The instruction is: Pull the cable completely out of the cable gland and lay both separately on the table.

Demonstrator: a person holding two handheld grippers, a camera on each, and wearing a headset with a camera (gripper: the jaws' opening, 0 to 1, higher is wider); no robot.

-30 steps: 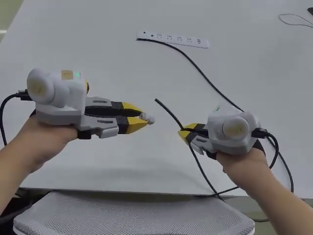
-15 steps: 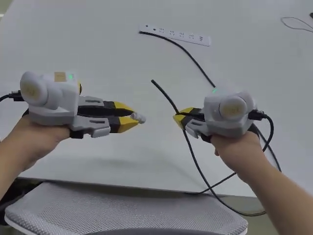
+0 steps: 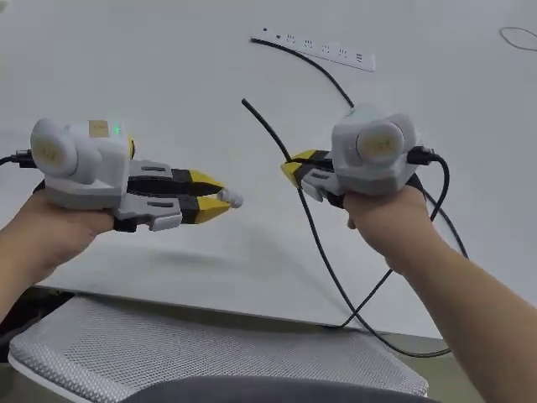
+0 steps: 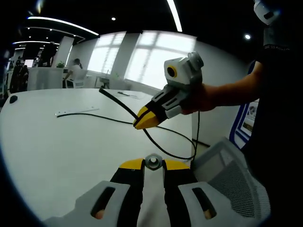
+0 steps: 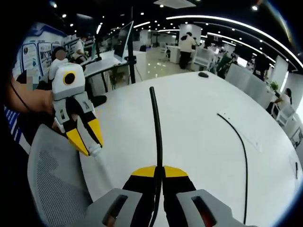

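Observation:
My left gripper (image 3: 220,199) (image 4: 152,163) is shut on a small grey cable gland (image 3: 232,200) (image 4: 153,161) (image 5: 95,150), held above the white table (image 3: 168,75) near its front edge. To its right, my right gripper (image 3: 294,168) (image 5: 159,171) is shut on a black cable (image 3: 268,134) (image 5: 156,127) (image 4: 118,101). The cable's free end sticks up and away from the right gripper's jaws, and its other part hangs down over the table's front edge. Gland and cable are apart, with a gap between the two grippers.
A white power strip (image 3: 319,49) lies at the far side of the table with its black lead (image 3: 323,71) running toward my right hand. A grey mesh chair (image 3: 201,361) sits below the front edge. A thin wire loop (image 3: 520,35) lies far right.
The right gripper has risen and moved left and away with the cable. The left gripper has held roughly still with the gland. The camera has shifted a little.

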